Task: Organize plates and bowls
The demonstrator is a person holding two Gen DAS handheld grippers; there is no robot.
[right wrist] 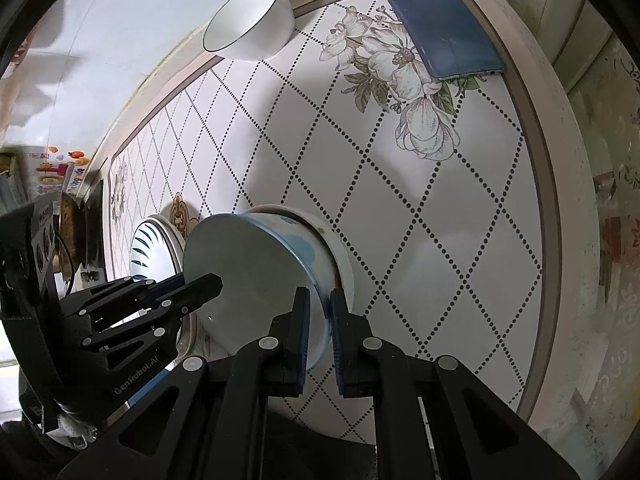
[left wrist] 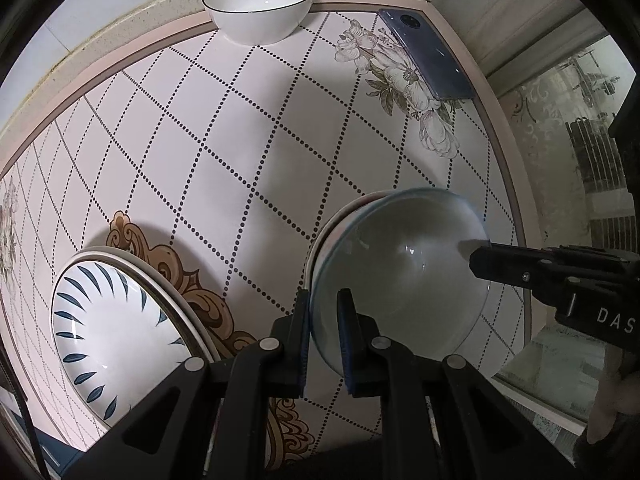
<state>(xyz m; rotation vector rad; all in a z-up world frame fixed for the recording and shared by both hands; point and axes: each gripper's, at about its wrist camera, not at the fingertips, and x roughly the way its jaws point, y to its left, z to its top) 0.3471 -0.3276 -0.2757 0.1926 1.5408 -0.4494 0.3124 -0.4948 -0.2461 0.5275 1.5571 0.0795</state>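
A pale blue-grey bowl [left wrist: 400, 272] sits nested in another bowl whose white rim [left wrist: 320, 240] shows behind it. My left gripper [left wrist: 324, 340] is shut on the blue bowl's near rim. My right gripper [right wrist: 319, 340] is shut on the opposite rim of the same bowl [right wrist: 256, 264]; its finger [left wrist: 520, 268] shows in the left wrist view at the right. A plate with blue leaf marks [left wrist: 116, 328] lies on a stack at the left, also in the right wrist view [right wrist: 154, 254]. A white bowl with a dark rim line [left wrist: 260, 4] stands at the far edge, also in the right wrist view [right wrist: 250, 24].
A blue phone [left wrist: 426, 54] lies face down at the table's far right corner, also in the right wrist view [right wrist: 444, 28]. The tabletop [left wrist: 248, 140] has a dotted diamond pattern with flower prints. The table's right edge [right wrist: 560, 208] curves close by.
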